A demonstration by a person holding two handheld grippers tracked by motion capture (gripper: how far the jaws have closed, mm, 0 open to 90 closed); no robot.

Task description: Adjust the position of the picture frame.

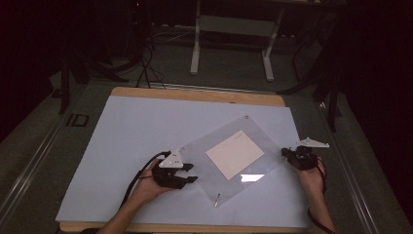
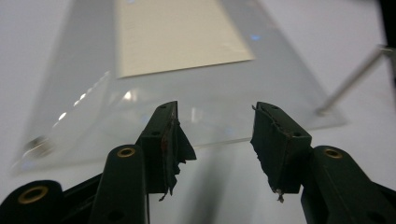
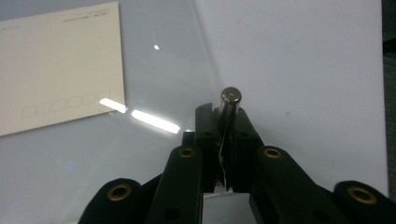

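Clamping a small metal pin point(image 3: 230, 103) between its closed jaws, the right gripper point(image 1: 298, 155) is sitting at the right corner of the clear acrylic sheet point(image 1: 263, 134). In the right gripper view the pin is standing up between the two black pads, its round end facing the camera, right at the sheet's corner. Just beyond that gripper and to its left, a cream card point(image 3: 56, 65) is lying under or in the sheet, with a row of small printed boxes along its near edge.

The left gripper point(image 1: 181, 174) is resting at the sheet's opposite, left edge, jaws parted and holding nothing. In the left gripper view the sheet's near edge point(image 2: 219, 135) is lying just ahead of the open pads, not touched by them; whether it reaches between the tips cannot be told. To that gripper's right, a second metal pin point(image 2: 348, 84) is sticking out at the sheet's corner; to its left, a round metal fitting point(image 2: 36, 145) is sitting at another corner. The card point(image 2: 177, 32) is showing farther ahead.

The whole sheet is lying skewed on a white mat point(image 1: 131, 131) covering the wooden table point(image 1: 195, 94).
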